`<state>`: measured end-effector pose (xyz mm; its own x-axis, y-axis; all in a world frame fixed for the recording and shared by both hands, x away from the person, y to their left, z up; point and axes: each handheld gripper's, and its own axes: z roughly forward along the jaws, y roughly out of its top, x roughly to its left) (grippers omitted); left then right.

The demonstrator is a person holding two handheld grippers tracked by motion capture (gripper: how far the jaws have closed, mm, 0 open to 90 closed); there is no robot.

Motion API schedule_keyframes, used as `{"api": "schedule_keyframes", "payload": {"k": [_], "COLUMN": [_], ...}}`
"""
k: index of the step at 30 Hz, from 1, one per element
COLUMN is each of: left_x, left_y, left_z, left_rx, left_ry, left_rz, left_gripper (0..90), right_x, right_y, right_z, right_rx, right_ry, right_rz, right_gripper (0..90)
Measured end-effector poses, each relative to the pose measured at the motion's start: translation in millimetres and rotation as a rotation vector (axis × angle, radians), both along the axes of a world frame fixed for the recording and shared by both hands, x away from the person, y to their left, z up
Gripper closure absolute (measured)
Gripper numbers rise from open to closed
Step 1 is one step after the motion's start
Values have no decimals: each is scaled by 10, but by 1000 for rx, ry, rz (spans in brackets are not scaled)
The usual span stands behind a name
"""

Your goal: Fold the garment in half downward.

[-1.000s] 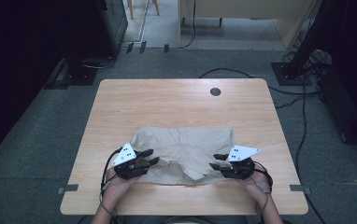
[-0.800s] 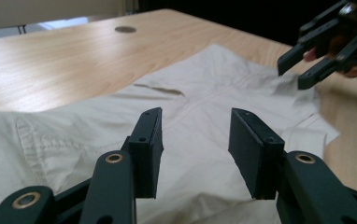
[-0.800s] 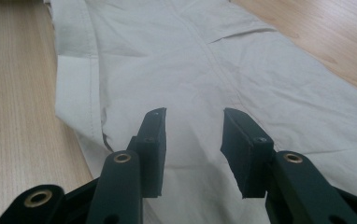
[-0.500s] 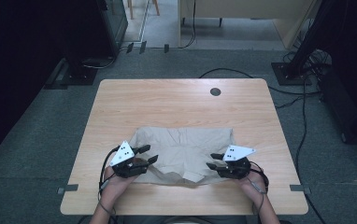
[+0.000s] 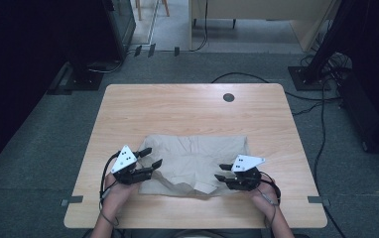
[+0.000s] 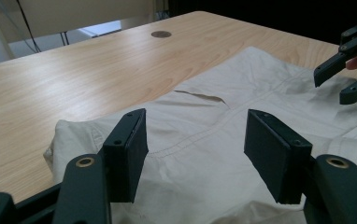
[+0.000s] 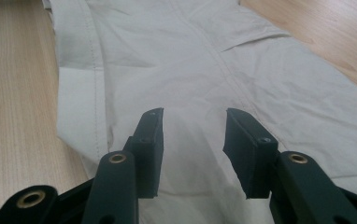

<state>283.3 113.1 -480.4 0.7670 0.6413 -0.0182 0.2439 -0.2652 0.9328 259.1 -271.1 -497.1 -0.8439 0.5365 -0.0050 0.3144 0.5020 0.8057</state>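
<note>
Both grippers, left (image 5: 150, 157) and right (image 5: 223, 172), hover jaws apart and empty over the beige shorts (image 5: 197, 161) between them, the left's jaws just opened wider, likely releasing a fold.

The shorts (image 5: 197, 161) lie on the near half of the bench (image 5: 177, 109). The left gripper (image 5: 149, 157) is at their left edge, the right gripper (image 5: 222, 172) at their right.

Left tongs (image 6: 195, 154) just opening, nothing gripped, above beige garment (image 6: 242, 93) on wooden table (image 6: 74, 70).
</note>
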Motion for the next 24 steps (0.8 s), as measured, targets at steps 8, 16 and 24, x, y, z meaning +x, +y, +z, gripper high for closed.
{"api": "schedule_keyframes", "payload": {"k": [8,16,24], "left_x": [29,90,125], "left_y": [-7,87,110], "left_z": [4,58,27], "left_rx": [38,6,29], "left_ry": [-2,7,30], "left_rz": [8,29,37], "left_gripper": [355,331,324], "right_x": [2,15,34], "right_y": [56,144,121], "right_z": [-6,-73,-50], "right_rx": [6,-49,-36], "right_ry": [10,45,46], "right_rz": [13,62,50], "right_gripper": [528,503,473]}}
